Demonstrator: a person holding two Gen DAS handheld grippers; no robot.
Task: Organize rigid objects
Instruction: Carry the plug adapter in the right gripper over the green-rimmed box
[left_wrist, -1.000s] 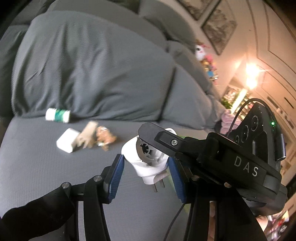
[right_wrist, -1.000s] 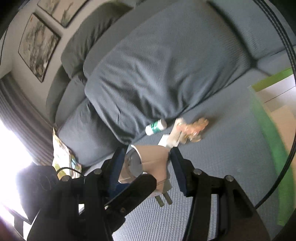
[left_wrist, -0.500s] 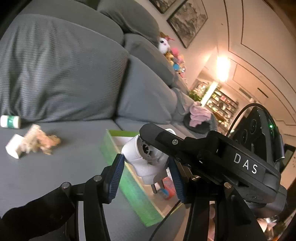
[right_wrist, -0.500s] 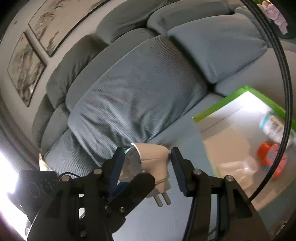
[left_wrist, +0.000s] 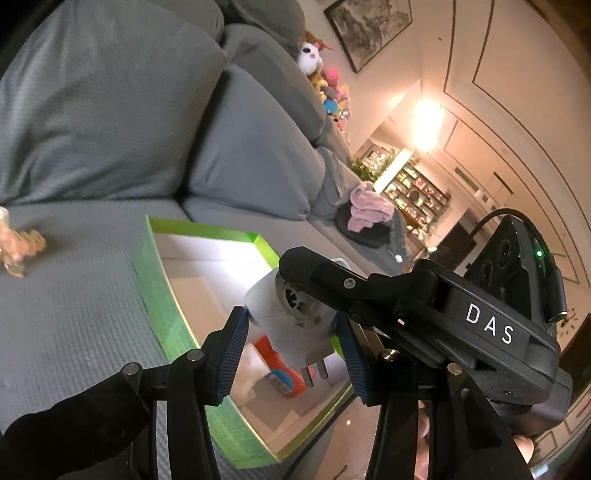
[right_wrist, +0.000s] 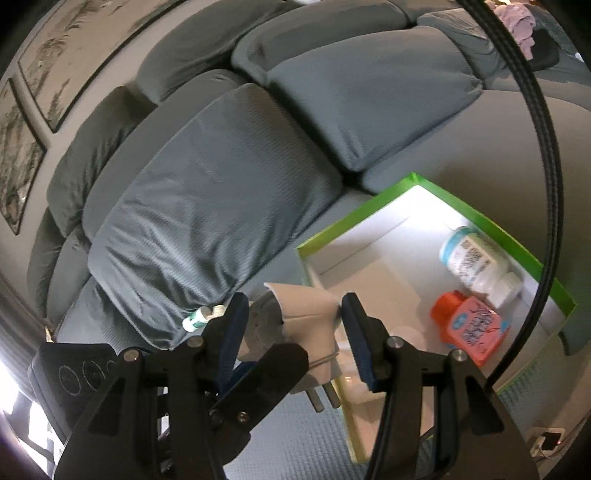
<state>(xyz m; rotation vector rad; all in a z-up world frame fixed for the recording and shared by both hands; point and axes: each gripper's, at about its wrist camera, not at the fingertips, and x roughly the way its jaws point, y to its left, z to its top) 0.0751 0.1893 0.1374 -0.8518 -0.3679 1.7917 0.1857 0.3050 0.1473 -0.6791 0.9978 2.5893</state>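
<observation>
Both grippers clamp one white plug above a green box on a grey sofa.
Left gripper and right gripper fingers are part-closed on the plug; bottles lie in the box.

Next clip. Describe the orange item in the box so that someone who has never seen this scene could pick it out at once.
On the grey sofa seat lies an open green-edged box with a white inside. Two things lie together near one corner: a white bottle and, against it, the orange packet. The packet is flat, with a pink label, where the bottle is round and white.
</observation>
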